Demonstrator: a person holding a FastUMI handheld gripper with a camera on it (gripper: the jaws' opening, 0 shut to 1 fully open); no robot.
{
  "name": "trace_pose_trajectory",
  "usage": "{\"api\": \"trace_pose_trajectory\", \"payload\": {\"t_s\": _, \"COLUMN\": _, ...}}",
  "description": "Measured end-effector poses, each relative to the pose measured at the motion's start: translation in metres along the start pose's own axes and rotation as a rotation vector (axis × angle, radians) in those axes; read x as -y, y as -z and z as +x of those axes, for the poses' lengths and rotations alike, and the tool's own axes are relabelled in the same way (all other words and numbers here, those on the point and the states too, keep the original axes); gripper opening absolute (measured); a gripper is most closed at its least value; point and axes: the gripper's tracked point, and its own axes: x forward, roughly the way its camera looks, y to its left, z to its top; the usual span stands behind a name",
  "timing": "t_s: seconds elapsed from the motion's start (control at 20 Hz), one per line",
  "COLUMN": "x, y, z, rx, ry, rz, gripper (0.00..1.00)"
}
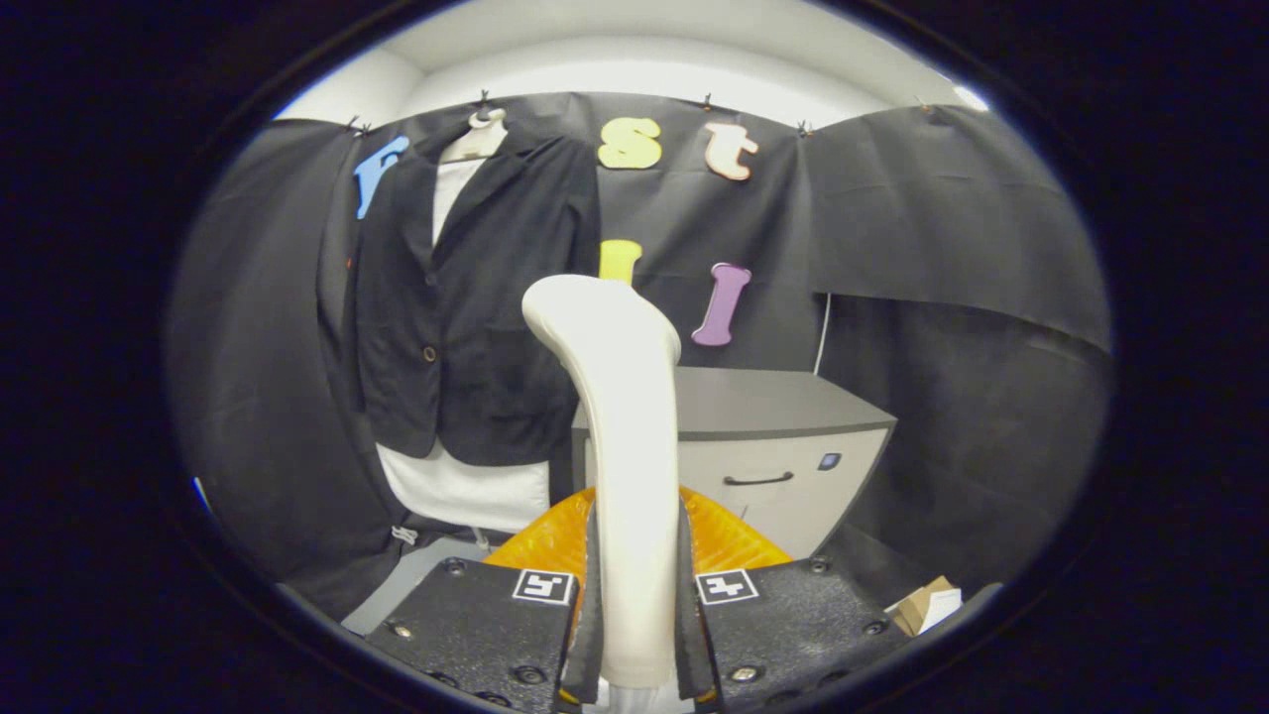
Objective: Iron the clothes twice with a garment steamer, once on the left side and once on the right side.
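The garment steamer (pixel 620 436) stands upright between the fingers (pixel 634 635), its pale handle rising from them and curving over at the top toward the left. Both fingers press against the handle's sides, one on each flank, so the steamer is pinched firmly. Beyond it and to the left, a dark jacket (pixel 466 297) hangs on a pale hanger (pixel 479 137) against the black cloth wall (pixel 912 228), buttoned at the front over a white garment (pixel 466 491) whose collar shows at the neck and whose hem hangs below the jacket. The steamer's head is well apart from the jacket, not touching it. Just behind the handle, low down, sits something orange and ribbed (pixel 724 540). Beyond that, to the right, stands a grey cabinet (pixel 783 436) with a dark drawer handle. Near the right finger, lower down, lies a small cardboard box (pixel 924 605).
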Motion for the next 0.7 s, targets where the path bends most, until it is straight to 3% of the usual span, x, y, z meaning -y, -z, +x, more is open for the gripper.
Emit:
{"api": "trace_pose_trajectory", "payload": {"t_s": 0.45, "x": 0.098, "y": -0.025, "z": -0.054, "rx": 0.075, "ry": 0.019, "rz": 0.104, "gripper": 0.32}}
{"api": "trace_pose_trajectory", "payload": {"t_s": 0.7, "x": 0.148, "y": -0.008, "z": -0.074, "rx": 0.059, "ry": 0.048, "rz": 0.128, "gripper": 0.32}}
